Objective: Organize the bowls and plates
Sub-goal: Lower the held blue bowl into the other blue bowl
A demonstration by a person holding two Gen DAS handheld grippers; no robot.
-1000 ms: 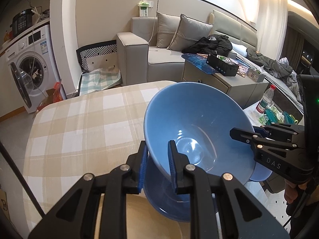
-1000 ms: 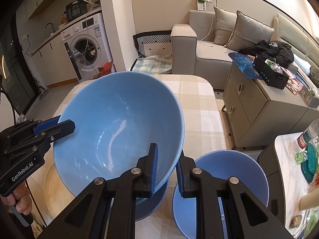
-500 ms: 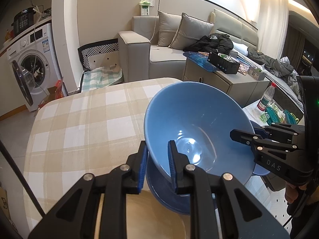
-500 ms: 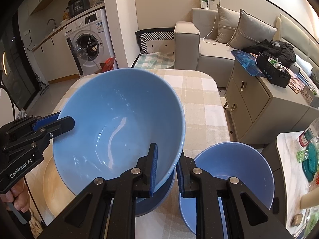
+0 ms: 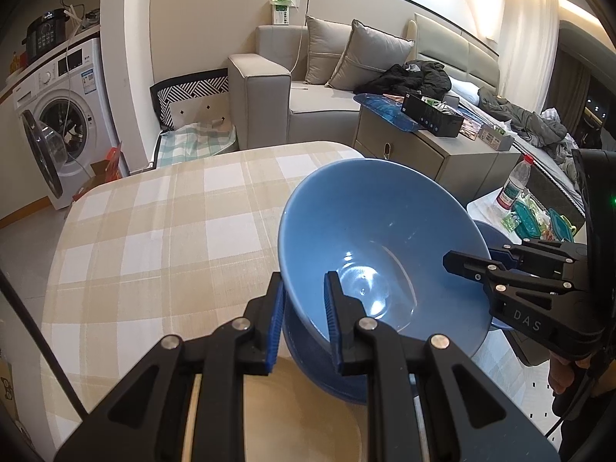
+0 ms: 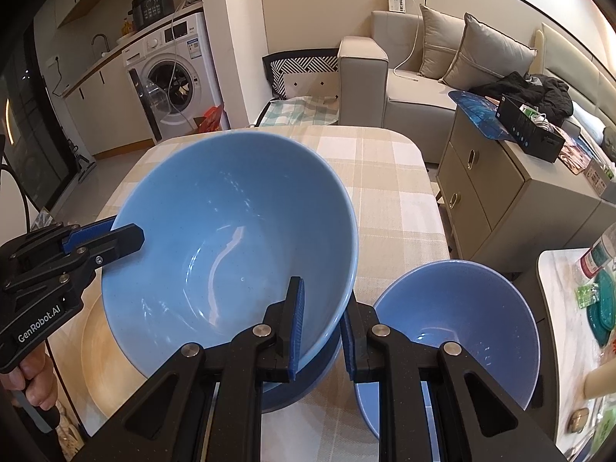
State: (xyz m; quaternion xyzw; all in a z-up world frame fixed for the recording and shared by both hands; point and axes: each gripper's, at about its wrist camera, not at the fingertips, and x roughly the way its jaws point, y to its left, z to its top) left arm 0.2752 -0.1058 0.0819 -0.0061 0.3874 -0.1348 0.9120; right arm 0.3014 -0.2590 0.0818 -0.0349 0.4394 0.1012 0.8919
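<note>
Both grippers clamp opposite rims of a big blue bowl (image 6: 231,254): the left gripper (image 5: 304,323) on its left edge, the right gripper (image 6: 321,327) on its right. The bowl hangs tilted directly above a dark blue dish (image 5: 327,369) on the checked table (image 5: 154,231), a smaller blue bowl (image 6: 458,331) to its right.

My left gripper (image 5: 302,321) and right gripper (image 6: 322,323) clamp opposite rims of the big bowl (image 6: 231,246), which sits tilted over a second bowl (image 5: 327,377) on the table (image 5: 154,231). A third bowl (image 6: 454,331) stands just right of it, a plate (image 6: 104,362) on its left.
</note>
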